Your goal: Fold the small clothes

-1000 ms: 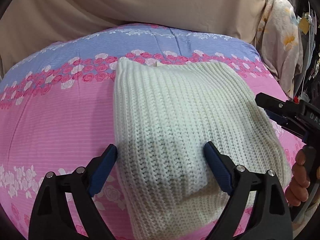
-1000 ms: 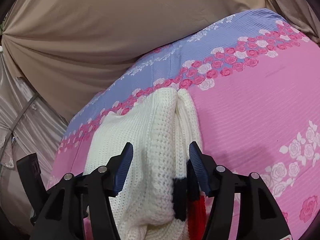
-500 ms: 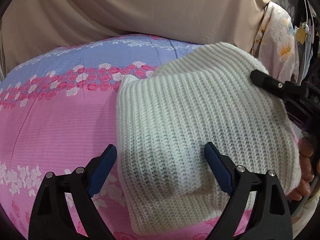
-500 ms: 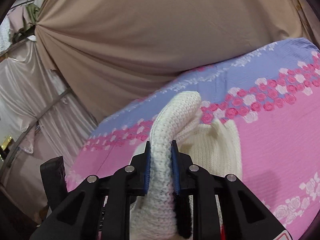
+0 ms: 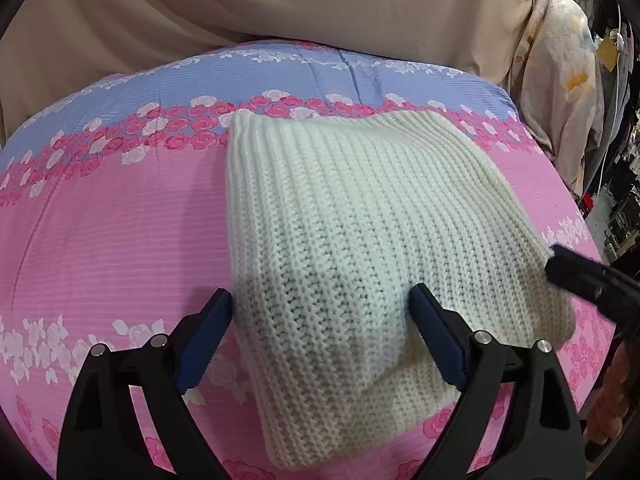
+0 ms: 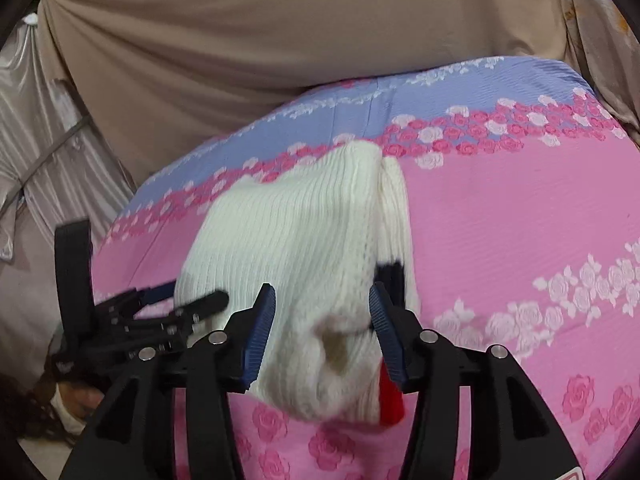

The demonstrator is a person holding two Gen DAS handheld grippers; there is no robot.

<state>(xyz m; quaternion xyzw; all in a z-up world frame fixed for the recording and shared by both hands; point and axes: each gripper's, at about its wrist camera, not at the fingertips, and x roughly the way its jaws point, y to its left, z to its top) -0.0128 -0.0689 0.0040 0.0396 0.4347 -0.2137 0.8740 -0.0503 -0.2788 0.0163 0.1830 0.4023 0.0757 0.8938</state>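
Note:
A white ribbed knit sweater [image 5: 360, 232] lies folded on the pink and blue floral bedspread [image 5: 120, 220]. My left gripper [image 5: 322, 320] stands open, straddling the sweater's near left corner, one pad at its left edge and the other on the knit. The right gripper [image 5: 576, 276] shows as a black finger at the sweater's right edge. In the right wrist view the right gripper [image 6: 322, 320] has its jaws opening over the sweater [image 6: 288, 240], with the knit between the pads and not pinched. A red patch [image 6: 390, 400] and a black patch [image 6: 390, 276] peek out under its right side.
Beige drapes [image 5: 280, 8] hang behind the bed. A floral cloth [image 5: 560, 92] and dark clutter stand at the right, silvery curtains [image 6: 36, 140] on the other side. The left gripper [image 6: 184, 300] and a hand [image 6: 68, 400] appear low left in the right wrist view.
The right gripper shut on a raised fold of the sweater, carried it across, then opened; the sweater now lies flat again. The left gripper has stayed open in place.

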